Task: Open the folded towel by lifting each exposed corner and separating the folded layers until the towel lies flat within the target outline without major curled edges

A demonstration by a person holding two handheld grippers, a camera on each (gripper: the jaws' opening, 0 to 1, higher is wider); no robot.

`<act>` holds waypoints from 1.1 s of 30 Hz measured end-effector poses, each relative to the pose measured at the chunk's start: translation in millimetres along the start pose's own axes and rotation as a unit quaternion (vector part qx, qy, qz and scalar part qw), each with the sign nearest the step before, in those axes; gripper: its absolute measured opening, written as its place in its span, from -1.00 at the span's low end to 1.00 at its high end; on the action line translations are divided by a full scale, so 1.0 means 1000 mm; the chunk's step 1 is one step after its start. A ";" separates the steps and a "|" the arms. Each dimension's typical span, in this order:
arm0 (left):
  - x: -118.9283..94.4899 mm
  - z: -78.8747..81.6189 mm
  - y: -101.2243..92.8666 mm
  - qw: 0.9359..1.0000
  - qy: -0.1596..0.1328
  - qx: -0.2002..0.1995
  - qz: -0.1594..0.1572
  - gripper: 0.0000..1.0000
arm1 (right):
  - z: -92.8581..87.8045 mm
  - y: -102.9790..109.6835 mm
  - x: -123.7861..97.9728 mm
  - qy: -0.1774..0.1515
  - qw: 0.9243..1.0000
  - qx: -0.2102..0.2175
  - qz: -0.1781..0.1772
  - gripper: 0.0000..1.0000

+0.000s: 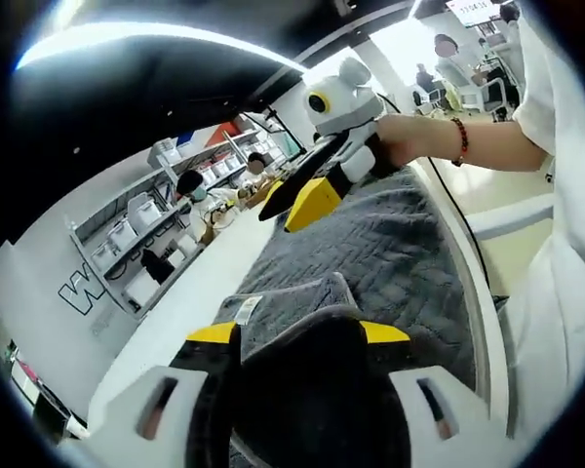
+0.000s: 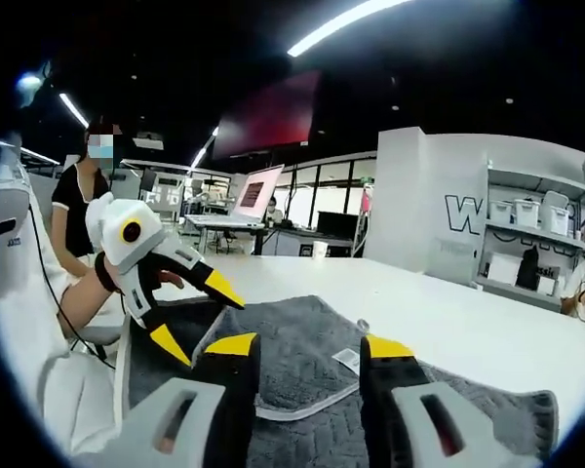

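A dark grey towel [image 1: 390,253] with a zigzag weave lies on a white table [image 1: 200,292]. One folded layer with a white label [image 1: 246,310] rises between the jaws of my left gripper [image 1: 298,333], which is open; a hemmed fold sits close to the camera. Farther along the towel a hand holds my right gripper [image 1: 302,200]. In the right gripper view the towel [image 2: 292,341] and its label [image 2: 347,359] lie between the jaws of the right gripper [image 2: 308,345], also open. The left gripper [image 2: 195,314] stands open over the towel's left part.
The table edge [image 1: 476,273] runs along the towel's right side, with a person's white sleeve [image 1: 565,292] just beyond it. Bare tabletop [image 2: 448,312] stretches to the right. Shelves with bins [image 1: 136,234] and several people stand in the background. A black cable [image 2: 54,292] hangs by the sleeve.
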State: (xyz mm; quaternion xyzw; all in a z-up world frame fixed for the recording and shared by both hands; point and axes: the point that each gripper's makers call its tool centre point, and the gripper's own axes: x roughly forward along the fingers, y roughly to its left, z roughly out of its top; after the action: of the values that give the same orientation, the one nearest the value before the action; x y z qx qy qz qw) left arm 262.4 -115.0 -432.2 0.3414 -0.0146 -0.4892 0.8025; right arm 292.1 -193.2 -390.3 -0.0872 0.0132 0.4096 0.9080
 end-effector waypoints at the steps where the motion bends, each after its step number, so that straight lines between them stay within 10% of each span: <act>1: 0.001 0.000 -0.001 1.000 -0.001 0.000 -0.004 -0.16 | 0.000 0.001 0.000 -0.001 1.000 0.002 0.001 -0.24; 19: -0.005 0.000 -0.008 0.999 -0.010 -0.012 -0.031 -0.92 | -0.004 -0.002 0.008 0.009 1.000 0.001 0.005 -0.26; 33: -0.004 0.002 -0.008 0.999 -0.002 0.034 -0.034 -0.49 | -0.005 -0.002 0.013 0.012 1.000 0.006 0.011 -0.27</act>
State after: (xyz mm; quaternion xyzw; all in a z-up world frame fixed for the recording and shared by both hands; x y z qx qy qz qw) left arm 253.7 -114.9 -433.9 0.3675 -0.0209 -0.5163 0.7733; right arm 302.2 -186.1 -396.3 -0.0863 0.0271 0.4180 0.9039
